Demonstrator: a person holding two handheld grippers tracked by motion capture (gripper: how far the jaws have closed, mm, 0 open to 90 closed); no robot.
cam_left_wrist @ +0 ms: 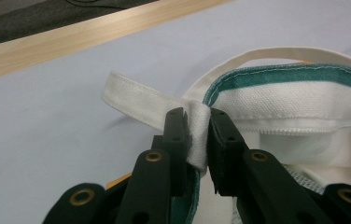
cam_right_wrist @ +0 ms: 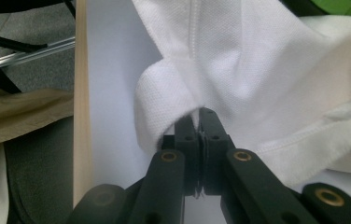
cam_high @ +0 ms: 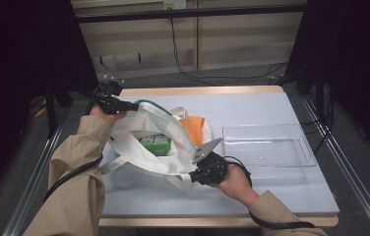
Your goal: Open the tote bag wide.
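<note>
White bag (cam_high: pixel 143 135) lies left of centre in the high view, on the pale blue table (cam_high: pixel 271 191), mouth held open twd the camera; green box (cam_high: pixel 156 144) sits inside it & an orange patch (cam_high: pixel 195 129) shows at its right edge, just behind the far strap. Bag rim has a green band (cam_left_wrist: pixel 295 77), seen upper right in the left gripper view. Left gripper (cam_high: pixel 124 104) is at the bag's upper-left corner in the high view; in its own view (cam_left_wrist: pixel 197 128) the jaws are clamped on a fold of white strap (cam_left_wrist: pixel 138 100) right beside the green-banded rim, cloth squeezed between the pads, strap running off to the upper left of that frame. Right gripper (cam_high: pixel 193 174) is at the bag's lower-right edge, grey plate on top; in its own view (cam_right_wrist: pixel 198 123) the jaws are pinched nearly together on a bunched bit of white cloth, thin layer caught between the tips, rest of the bag spreading over the upper right of that frame. Both hands w/ tan sleeves come in from the bottom of the high view. Clear tray (cam_high: pixel 269 162) stands right of the bag, near the right gripper but apart from it. Wood table edge (cam_high: pixel 198 91) runs along the far side, dark floor w/ cables beyond
</note>
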